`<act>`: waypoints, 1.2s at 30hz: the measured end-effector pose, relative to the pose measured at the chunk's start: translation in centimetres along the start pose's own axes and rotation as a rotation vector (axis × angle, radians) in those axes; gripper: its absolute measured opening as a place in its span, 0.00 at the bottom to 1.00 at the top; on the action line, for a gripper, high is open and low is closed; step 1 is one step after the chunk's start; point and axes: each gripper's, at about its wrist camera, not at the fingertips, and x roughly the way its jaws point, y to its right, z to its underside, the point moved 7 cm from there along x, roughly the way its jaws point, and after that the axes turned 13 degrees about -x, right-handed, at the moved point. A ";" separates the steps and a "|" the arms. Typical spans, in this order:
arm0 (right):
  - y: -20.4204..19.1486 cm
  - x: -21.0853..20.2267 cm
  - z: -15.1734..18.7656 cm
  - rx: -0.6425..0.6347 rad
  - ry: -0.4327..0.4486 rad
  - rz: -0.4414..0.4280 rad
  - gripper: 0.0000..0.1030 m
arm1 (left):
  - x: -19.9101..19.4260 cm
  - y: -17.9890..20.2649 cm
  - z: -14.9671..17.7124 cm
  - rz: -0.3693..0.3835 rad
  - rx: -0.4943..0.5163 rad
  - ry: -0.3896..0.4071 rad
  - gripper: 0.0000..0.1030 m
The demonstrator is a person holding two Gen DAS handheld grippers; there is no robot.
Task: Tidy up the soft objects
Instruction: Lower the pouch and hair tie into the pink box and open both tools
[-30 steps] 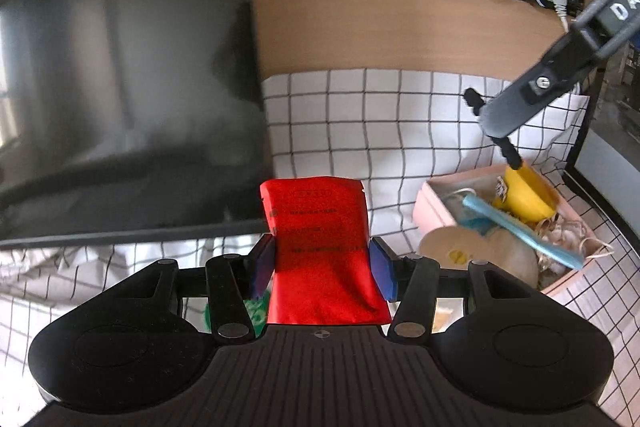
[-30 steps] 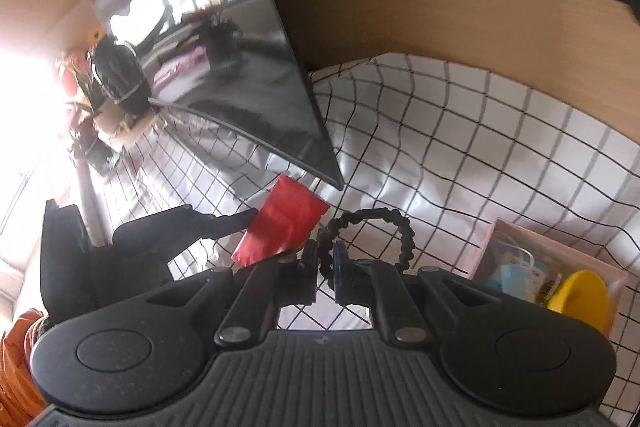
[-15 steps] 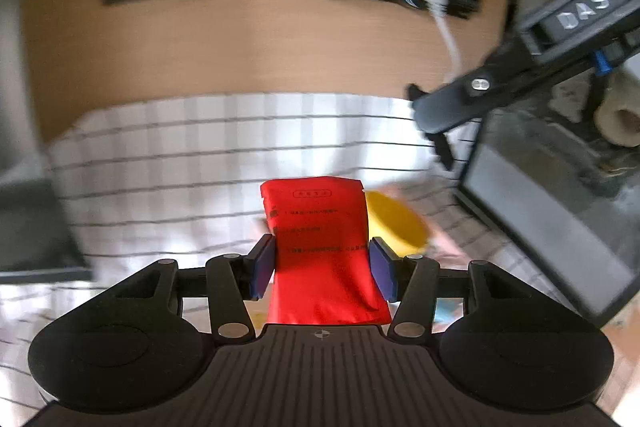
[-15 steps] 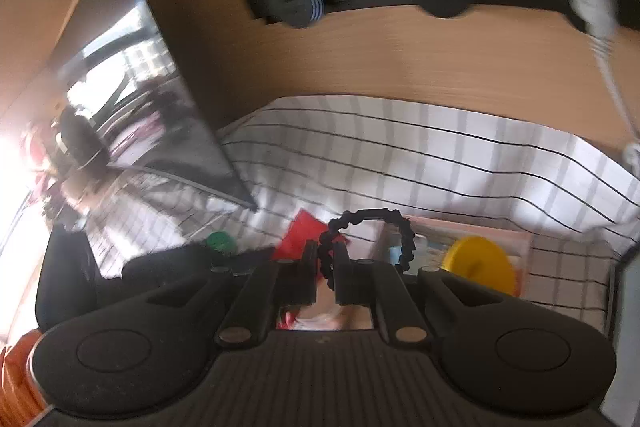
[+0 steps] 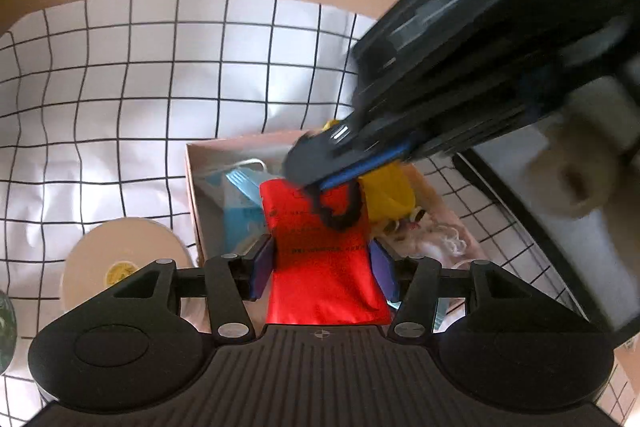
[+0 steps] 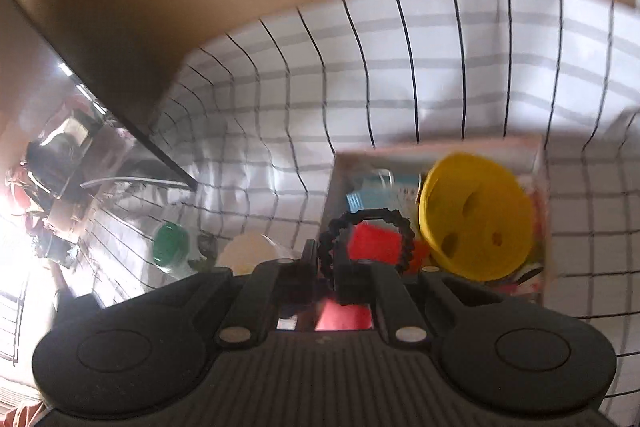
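Observation:
My left gripper (image 5: 322, 269) is shut on a red pouch (image 5: 324, 259) and holds it above the pink box (image 5: 192, 187). My right gripper (image 6: 323, 267) is shut on a black beaded hair tie (image 6: 366, 217), which hangs over the red pouch (image 6: 374, 241) and the pink box (image 6: 440, 147). In the left wrist view the right gripper (image 5: 320, 175) comes in from the upper right, with the hair tie (image 5: 340, 215) dangling in front of the pouch. The box holds a yellow round thing (image 6: 476, 219), a blue packet (image 5: 240, 203) and other soft items.
A cream round pad (image 5: 124, 259) lies on the checked cloth (image 5: 120, 107) left of the box. A green-lidded jar (image 6: 172, 243) stands further left. A dark screen (image 6: 80, 155) leans at the left, and a black-framed panel (image 5: 540, 219) is at the right. A wooden wall is behind.
Both grippers have swung right and down over the pink box, each still holding its item. The right gripper now sits close in front of the left one.

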 end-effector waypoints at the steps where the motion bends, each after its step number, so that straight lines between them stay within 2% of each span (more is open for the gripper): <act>1: 0.4 0.8 0.1 0.006 -0.014 0.006 0.07 | 0.3 0.0 -0.2 -0.013 0.013 0.005 0.56; 5: 1.8 3.2 0.3 0.032 -0.051 0.016 0.07 | 1.1 0.0 -0.6 -0.050 0.039 0.014 0.57; 6: 2.1 3.5 0.4 0.038 -0.059 0.022 0.07 | 1.3 -0.2 -0.7 -0.067 0.042 0.020 0.49; 8: 2.4 4.1 0.3 0.041 -0.061 0.026 0.07 | 1.6 -0.3 -0.9 -0.077 0.051 0.021 0.49; 14: 3.4 4.7 0.1 0.058 -0.066 0.048 0.07 | 1.4 -0.5 -1.2 -0.061 0.052 0.006 0.48; 22: 3.6 4.2 0.1 0.065 -0.063 0.067 0.07 | -1.6 0.5 -0.2 -0.022 0.077 -0.012 0.46; 25: 3.2 2.9 0.0 0.063 -0.035 0.070 0.08 | -1.3 0.8 0.4 -0.003 0.101 -0.042 0.45; 28: 2.4 0.5 0.1 0.083 0.025 0.078 0.10 | -1.1 0.6 0.2 -0.010 0.115 -0.031 0.45; 31: 1.3 -2.7 0.8 0.095 0.105 0.127 0.21 | -2.3 0.5 -0.8 0.022 0.107 0.042 0.45; 33: 0.2 -5.0 1.6 0.098 0.171 0.199 0.26 | -3.7 0.5 -1.5 0.050 0.102 0.108 0.45; 36: -1.4 -7.7 3.4 0.093 0.264 0.289 0.35 | -5.5 0.1 -1.6 0.100 0.085 0.160 0.45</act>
